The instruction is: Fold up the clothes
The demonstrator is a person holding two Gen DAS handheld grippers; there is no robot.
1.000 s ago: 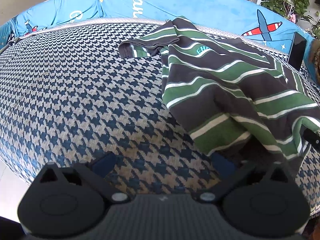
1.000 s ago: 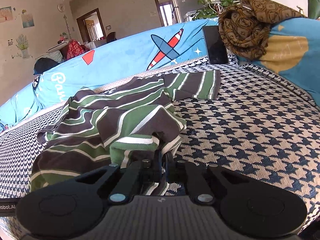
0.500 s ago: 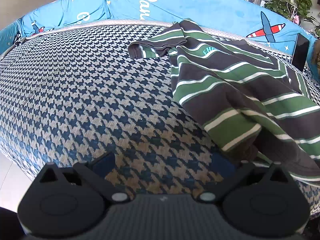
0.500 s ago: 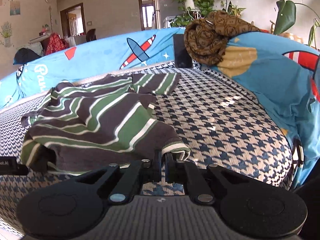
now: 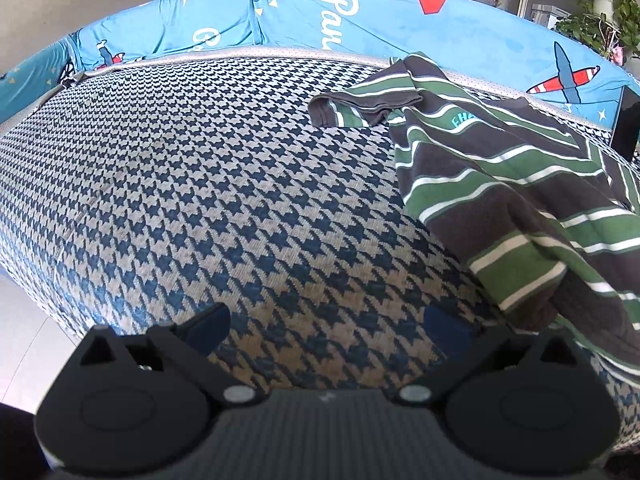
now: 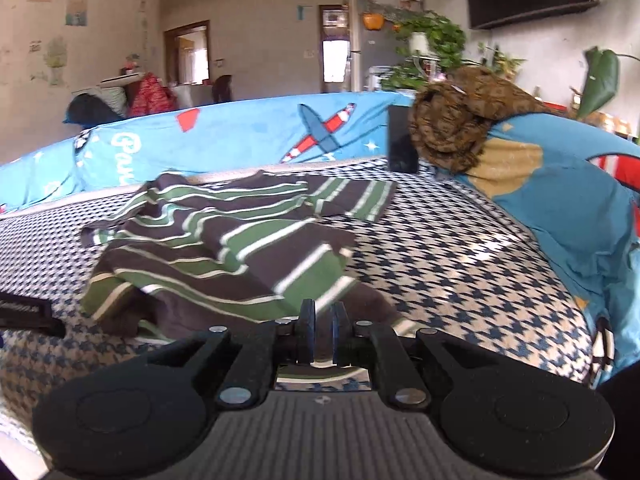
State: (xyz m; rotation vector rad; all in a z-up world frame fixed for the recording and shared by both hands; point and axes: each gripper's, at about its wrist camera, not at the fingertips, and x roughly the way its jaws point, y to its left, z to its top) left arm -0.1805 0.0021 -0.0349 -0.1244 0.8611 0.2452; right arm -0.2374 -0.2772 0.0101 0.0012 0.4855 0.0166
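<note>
- Left gripper [image 5: 324, 326] hangs low over the houndstooth cover [image 5: 224, 208] with its two blue-padded fingers spread wide; only bare patterned fabric lies between them.
- Its right finger [image 5: 442, 326] sits just beside the near edge of the striped shirt [image 5: 516, 204] without holding it.
- Right gripper [image 6: 322, 330] has its fingers drawn close together with a thin slit left between the pads; shirt cloth lies right at and below the tips, but whether any of it is pinched I cannot tell.
- The striped shirt, dark grey with green and white bands, lies rumpled on the houndstooth cover, its lower part folded over on itself nearest the right gripper.
- One sleeve [image 5: 352, 110] reaches out flat toward the left in the left wrist view; the other sleeve [image 6: 356, 198] lies flat at the far side in the right wrist view.
- A blue printed cover [image 6: 248, 136] with a plane motif runs along the back edge behind the shirt.
- A dark phone-like slab [image 6: 401, 145] leans upright against that back edge, beside a crumpled brown patterned cloth [image 6: 460, 120] resting on the blue cushion [image 6: 560, 200] at the right.
- Potted greenery [image 6: 432, 44] stands behind.
</note>
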